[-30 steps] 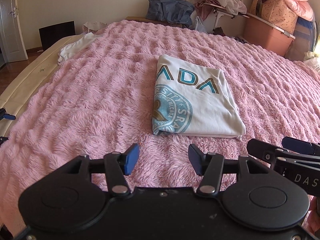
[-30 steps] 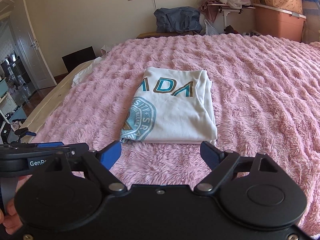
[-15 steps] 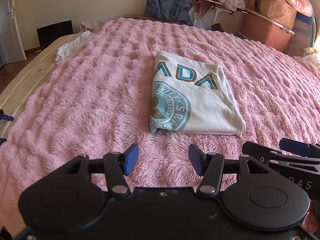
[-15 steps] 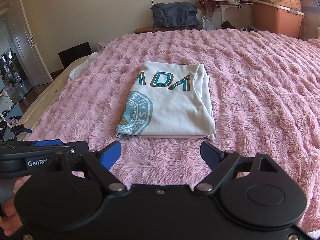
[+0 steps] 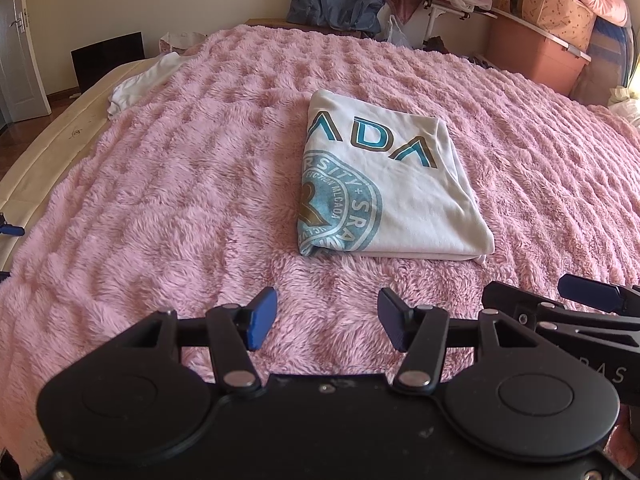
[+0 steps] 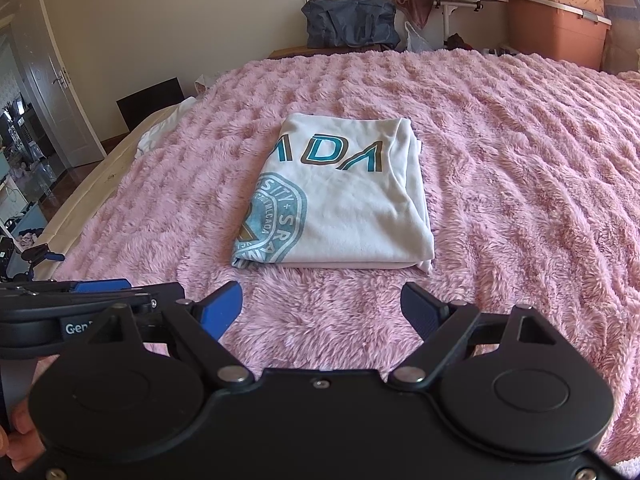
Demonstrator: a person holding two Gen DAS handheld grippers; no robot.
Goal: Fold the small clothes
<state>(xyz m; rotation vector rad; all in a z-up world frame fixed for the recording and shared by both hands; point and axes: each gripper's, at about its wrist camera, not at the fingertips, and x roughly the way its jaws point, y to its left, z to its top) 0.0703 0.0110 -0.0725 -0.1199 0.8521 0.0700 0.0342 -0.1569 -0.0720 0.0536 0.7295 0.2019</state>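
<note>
While the folded white T-shirt (image 5: 394,196) lies flat in the middle of the fluffy pink blanket (image 5: 180,184), both tools hang above the near edge, clear of it. The left gripper (image 5: 327,318) has its jaws apart with only blanket between them. The right gripper (image 6: 322,308) stands just beside it, jaws spread wider and likewise holding nothing.

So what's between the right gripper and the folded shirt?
Nothing but fluffy pink blanket. In the right wrist view, that bare stretch runs from the open right gripper up to the shirt; nothing touches the shirt.
</note>
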